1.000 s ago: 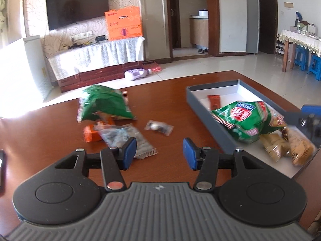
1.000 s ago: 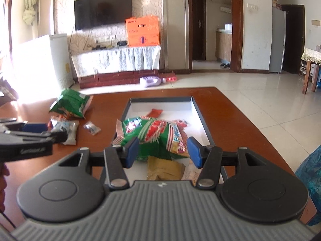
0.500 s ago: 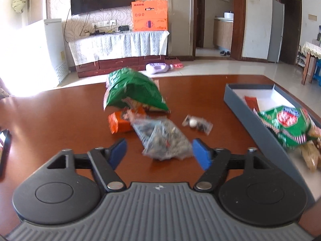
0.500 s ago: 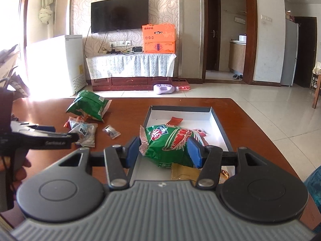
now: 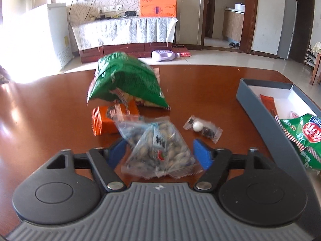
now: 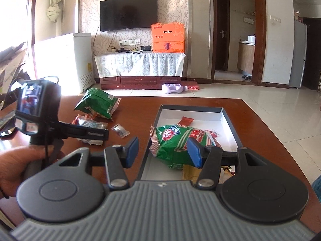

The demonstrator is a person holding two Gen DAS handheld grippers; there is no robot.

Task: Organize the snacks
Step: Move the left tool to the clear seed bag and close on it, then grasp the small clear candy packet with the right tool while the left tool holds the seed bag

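The step in hand looks like picking up the next loose snack for the box. The left tongs (image 5: 160,154) straddle a clear packet of nuts (image 5: 160,150) lying on the counter (image 5: 50,116). Their jaws are closing, but the blue pads (image 5: 201,154) stand clear of the packet on both sides, so nothing is gripped yet.

The right tongs (image 6: 163,150) hang partly open and empty over the near end of the grey box (image 6: 192,108), above the green chip bag (image 6: 176,140) already inside.

Next, the left tongs probably need to pinch the crinkly packet, lift it and carry it to the box.

A second ago the left tongs were narrower, with the packet ahead of them and to the left. They have since widened and moved onto it.
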